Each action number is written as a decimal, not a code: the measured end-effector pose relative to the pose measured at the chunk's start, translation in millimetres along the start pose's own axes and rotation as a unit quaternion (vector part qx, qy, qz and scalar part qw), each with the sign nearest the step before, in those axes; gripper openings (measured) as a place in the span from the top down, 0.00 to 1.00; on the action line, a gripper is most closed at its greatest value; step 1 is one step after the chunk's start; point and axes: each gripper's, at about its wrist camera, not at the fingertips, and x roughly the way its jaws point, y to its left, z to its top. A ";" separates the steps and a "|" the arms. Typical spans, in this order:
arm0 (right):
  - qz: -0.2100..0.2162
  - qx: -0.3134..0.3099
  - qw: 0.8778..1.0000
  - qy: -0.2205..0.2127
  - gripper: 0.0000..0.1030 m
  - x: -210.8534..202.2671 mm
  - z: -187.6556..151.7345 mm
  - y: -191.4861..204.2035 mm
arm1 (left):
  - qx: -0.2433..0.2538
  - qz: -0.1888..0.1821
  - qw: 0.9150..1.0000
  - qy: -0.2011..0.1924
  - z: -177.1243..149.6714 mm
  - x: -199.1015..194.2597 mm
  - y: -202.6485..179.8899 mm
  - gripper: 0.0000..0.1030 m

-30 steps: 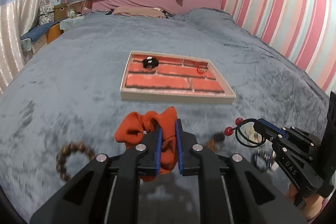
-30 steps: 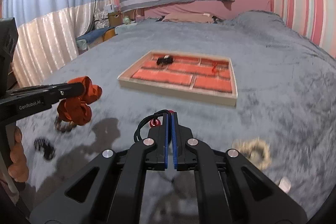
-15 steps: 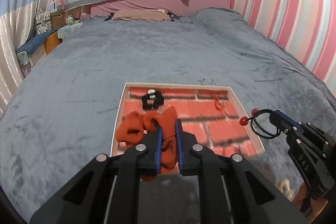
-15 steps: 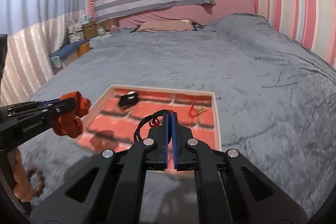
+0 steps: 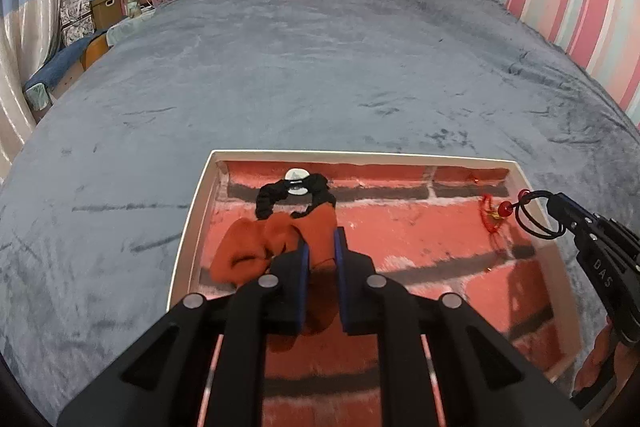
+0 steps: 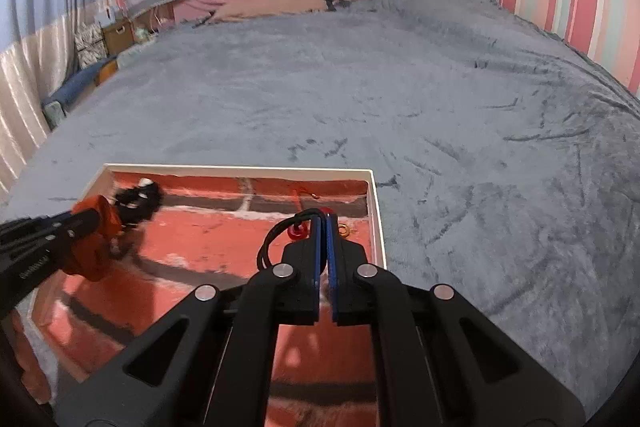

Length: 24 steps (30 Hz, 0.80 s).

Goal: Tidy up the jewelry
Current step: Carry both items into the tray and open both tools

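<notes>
Both grippers, seen short of the brick-printed tray [image 5: 192, 211] 1 second ago, are now held above it, angled downward. The left gripper [image 5: 320, 247] is clamped on the orange scrunchie [image 5: 256, 251], the right gripper [image 6: 322, 227] on the black hair tie [image 6: 276, 235].

Lettering on the gripper bodies

The black right gripper [image 5: 536, 217], seen to the right of the left fingers, bears pale letters "DAS"; the black left gripper [image 6: 90, 223] carries blurred, unreadable print.
</notes>
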 end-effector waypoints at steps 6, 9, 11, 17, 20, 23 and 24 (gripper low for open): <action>0.000 0.006 1.000 0.020 0.96 18.5 -3.9 -2.8 | 0.007 0.004 1.000 0.015 2.7 16.7 -0.6 0.88; 0.000 -0.005 0.999 0.037 0.96 23.9 -1.2 0.2 | 0.007 0.007 1.000 0.024 0.5 23.4 -0.3 0.88; -0.004 -0.014 0.999 0.051 0.96 28.9 -0.8 4.3 | 0.004 0.006 0.999 0.034 -1.9 27.5 0.5 0.88; 0.000 -0.021 0.994 0.103 0.96 45.5 -1.4 9.2 | 0.018 0.013 0.999 0.049 -7.0 29.4 -0.6 0.85; 0.005 -0.021 0.991 0.130 0.96 52.8 -2.9 10.0 | 0.023 0.008 0.998 0.061 -8.9 30.2 -3.4 0.84; 0.012 -0.016 0.989 0.146 0.94 56.7 -5.3 8.3 | 0.027 0.006 0.997 0.068 -11.0 27.4 -4.3 0.72; 0.016 -0.014 0.989 0.148 0.93 56.8 -6.1 7.9 | 0.029 0.006 0.997 0.067 -11.3 25.4 -4.4 0.68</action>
